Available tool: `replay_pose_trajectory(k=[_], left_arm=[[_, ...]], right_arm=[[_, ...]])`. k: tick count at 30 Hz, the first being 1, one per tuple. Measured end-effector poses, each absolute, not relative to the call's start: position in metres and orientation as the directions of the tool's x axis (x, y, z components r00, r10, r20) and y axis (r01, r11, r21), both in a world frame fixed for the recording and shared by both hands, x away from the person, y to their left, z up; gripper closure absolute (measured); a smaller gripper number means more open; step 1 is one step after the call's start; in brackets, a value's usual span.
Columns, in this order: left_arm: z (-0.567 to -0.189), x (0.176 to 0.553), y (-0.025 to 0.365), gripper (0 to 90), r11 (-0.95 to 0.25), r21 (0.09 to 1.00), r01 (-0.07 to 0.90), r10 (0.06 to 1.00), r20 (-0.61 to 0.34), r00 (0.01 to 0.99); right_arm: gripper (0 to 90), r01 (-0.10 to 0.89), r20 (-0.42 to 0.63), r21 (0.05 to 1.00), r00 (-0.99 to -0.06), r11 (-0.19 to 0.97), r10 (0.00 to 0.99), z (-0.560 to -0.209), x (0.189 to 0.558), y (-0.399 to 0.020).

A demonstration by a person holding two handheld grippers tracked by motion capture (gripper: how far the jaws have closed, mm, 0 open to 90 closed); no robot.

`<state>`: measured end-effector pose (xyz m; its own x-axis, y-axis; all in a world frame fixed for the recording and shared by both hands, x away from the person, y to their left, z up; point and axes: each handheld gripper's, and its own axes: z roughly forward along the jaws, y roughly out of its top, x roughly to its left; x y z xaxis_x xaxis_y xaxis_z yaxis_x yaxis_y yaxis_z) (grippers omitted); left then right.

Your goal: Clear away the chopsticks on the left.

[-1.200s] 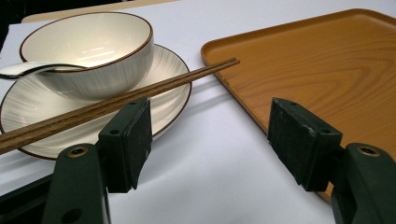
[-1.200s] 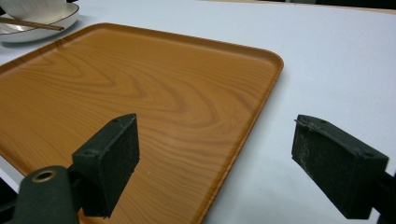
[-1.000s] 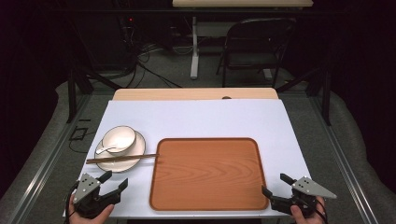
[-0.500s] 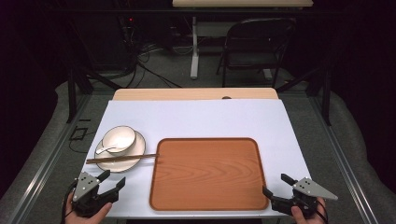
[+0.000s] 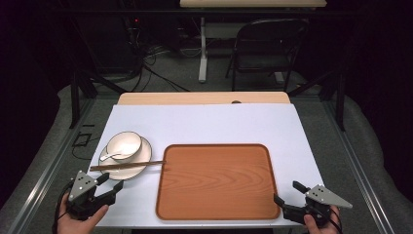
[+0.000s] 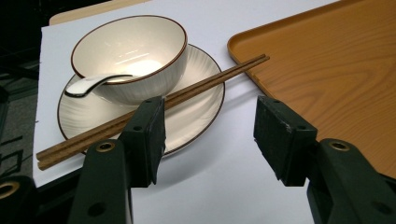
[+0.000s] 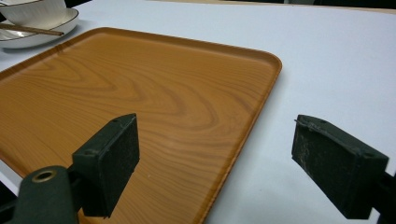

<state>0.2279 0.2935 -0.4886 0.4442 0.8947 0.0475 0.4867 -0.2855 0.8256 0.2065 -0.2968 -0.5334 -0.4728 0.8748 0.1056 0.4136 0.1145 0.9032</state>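
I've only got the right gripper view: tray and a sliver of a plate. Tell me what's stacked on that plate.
Observer: A white bowl sits on the plate, seen from the left gripper view.
Operator: Tell me what's in the bowl.
Observer: A white spoon, its handle hanging out over the bowl's rim.
Operator: Say where the chopsticks end.
Observer: The chopsticks lie across the plate in front of the bowl, one end past the plate's rim, the other reaching the edge of the tray.
Operator: Report the left gripper.
Observer: The left gripper sits near the plate; its jaws have just been closing, with nothing between them.
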Motion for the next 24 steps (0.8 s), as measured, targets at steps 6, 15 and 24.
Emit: replay_pose_trajectory(k=[6, 15, 24], left_arm=[[-0.480, 0.235, 0.299, 49.2, -0.405, 0.788, 0.464, 0.863, 0.161, 0.480], [-0.470, 0.246, 0.301, 55.5, -0.659, 0.634, 0.405, 0.728, 0.401, 0.556], [-0.471, 0.257, 0.300, 58.2, -0.793, 0.493, 0.358, 0.596, 0.511, 0.619]], right_arm=[[14.7, 0.415, 0.113, 0.904, -0.471, 0.107, 0.875, -0.533, 0.207, -0.297], [14.7, 0.413, 0.116, 0.905, -0.470, 0.102, 0.875, -0.534, 0.207, -0.299], [14.7, 0.415, 0.119, 0.904, -0.469, 0.100, 0.875, -0.534, 0.207, -0.299]])
